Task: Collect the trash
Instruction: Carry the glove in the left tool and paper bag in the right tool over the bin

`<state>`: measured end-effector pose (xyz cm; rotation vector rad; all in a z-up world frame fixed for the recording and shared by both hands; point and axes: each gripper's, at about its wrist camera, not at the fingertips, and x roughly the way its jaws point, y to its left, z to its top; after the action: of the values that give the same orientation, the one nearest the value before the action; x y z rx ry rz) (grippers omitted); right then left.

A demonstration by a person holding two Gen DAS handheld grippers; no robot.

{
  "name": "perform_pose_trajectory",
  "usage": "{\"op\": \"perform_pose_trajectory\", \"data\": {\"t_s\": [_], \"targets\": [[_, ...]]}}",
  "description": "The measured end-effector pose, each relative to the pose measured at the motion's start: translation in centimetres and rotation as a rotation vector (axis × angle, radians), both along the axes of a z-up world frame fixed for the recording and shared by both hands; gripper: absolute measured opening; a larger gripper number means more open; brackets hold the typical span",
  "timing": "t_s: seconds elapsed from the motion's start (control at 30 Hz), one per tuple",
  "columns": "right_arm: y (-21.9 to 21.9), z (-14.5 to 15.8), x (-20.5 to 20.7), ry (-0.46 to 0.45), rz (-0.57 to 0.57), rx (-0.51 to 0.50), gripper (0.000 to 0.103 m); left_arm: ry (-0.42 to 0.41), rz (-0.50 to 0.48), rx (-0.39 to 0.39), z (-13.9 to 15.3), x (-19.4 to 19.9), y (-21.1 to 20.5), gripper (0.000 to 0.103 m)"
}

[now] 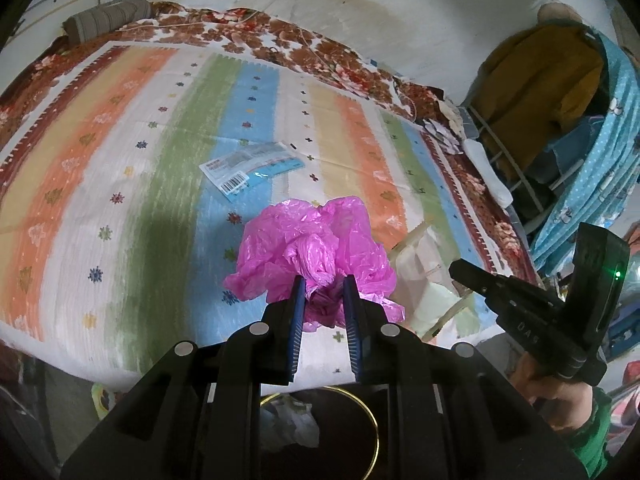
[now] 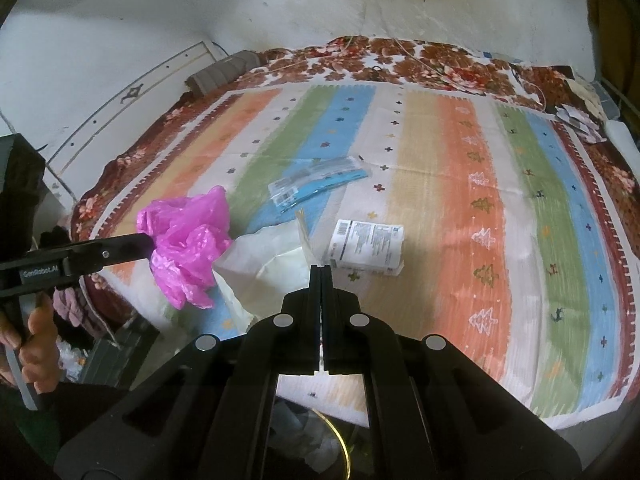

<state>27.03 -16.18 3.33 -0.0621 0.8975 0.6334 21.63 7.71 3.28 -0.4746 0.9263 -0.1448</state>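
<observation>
Striped in orange, green, blue and cream, the bedspread (image 1: 120, 152) filled most of the left wrist view, with a flowered blanket (image 1: 280, 36) along the stained wall behind it. From there the left gripper (image 1: 322, 284) was clamped on a crumpled pink plastic bag (image 1: 316, 248), which hid the bed just beyond its fingers. A blue packet (image 1: 252, 168) with a barcode lay farther up the bedspread, and a pale bag (image 1: 424, 280) lay right of the pink one, partly behind the right gripper (image 1: 454, 268). Below the fingers a gold-rimmed bin (image 1: 368, 412) showed crumpled scraps, mostly hidden. In the right wrist view the right gripper (image 2: 321, 268) had its fingers pressed together; whether they pinched the pale bag (image 2: 272, 260) beneath them I could not tell. A white labelled packet (image 2: 368, 248) lay just past the tips, the blue packet (image 2: 316, 180) beyond. At left, the left gripper (image 2: 150, 246) held the pink plastic bag (image 2: 188, 240) above the bed's edge, its handle cut off by the frame.
</observation>
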Motion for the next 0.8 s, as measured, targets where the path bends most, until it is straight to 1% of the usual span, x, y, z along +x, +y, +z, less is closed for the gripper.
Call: {"op": "perform_pose_trajectory", "data": {"t_s": [0.3, 0.67, 0.8], "targets": [[-1.3, 1.1, -3.7, -0.025, 0.011, 0.024, 0.000, -0.025, -0.027, -0.010, 0.7, -3.4, -1.3, 0.018], [-3.1, 0.4, -8.0, -0.031, 0.011, 0.020, 0.000, -0.048, -0.075, -0.001, 0.8, -5.7, -3.6, 0.018], [-3.3, 0.1, -9.3, -0.028, 0.026, 0.014, 0.000, -0.040, -0.091, 0.012, 0.4, -6.5, -4.2, 0.018]]}}
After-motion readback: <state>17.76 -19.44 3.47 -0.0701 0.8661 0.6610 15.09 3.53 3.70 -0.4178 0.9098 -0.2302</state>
